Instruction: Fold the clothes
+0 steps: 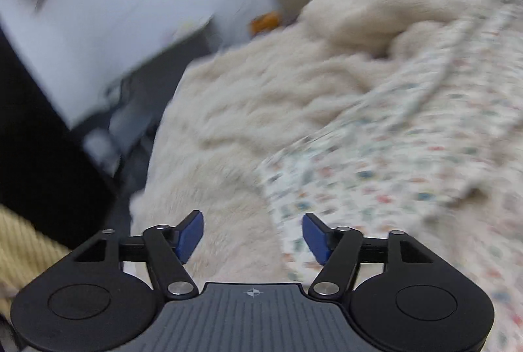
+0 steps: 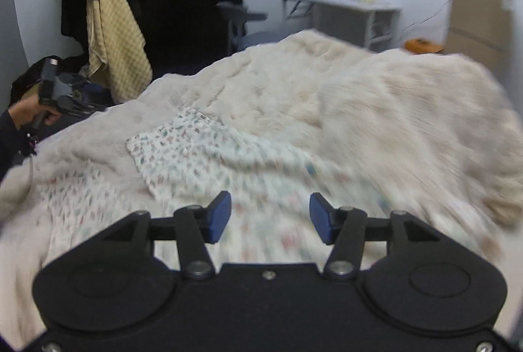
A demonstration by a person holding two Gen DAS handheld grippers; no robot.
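Note:
A white garment with a small coloured print [image 2: 202,152] lies spread on a fluffy cream blanket [image 2: 376,96]. In the left wrist view the garment [image 1: 392,162] fills the right half, on the blanket [image 1: 235,110]. My left gripper [image 1: 252,234] is open and empty, above the garment's left edge. My right gripper [image 2: 270,216] is open and empty, low over the near part of the garment. The left gripper also shows in the right wrist view [image 2: 62,93], held in a hand off the bed's left side. Both views are motion-blurred.
A rack of dark clothes and a tan checked cloth [image 2: 114,47] hangs at the back left. A grey chair [image 2: 242,25], a grey table [image 2: 343,15] and cardboard boxes [image 2: 474,18] stand behind the bed. The bed's left edge drops to dark floor [image 1: 130,129].

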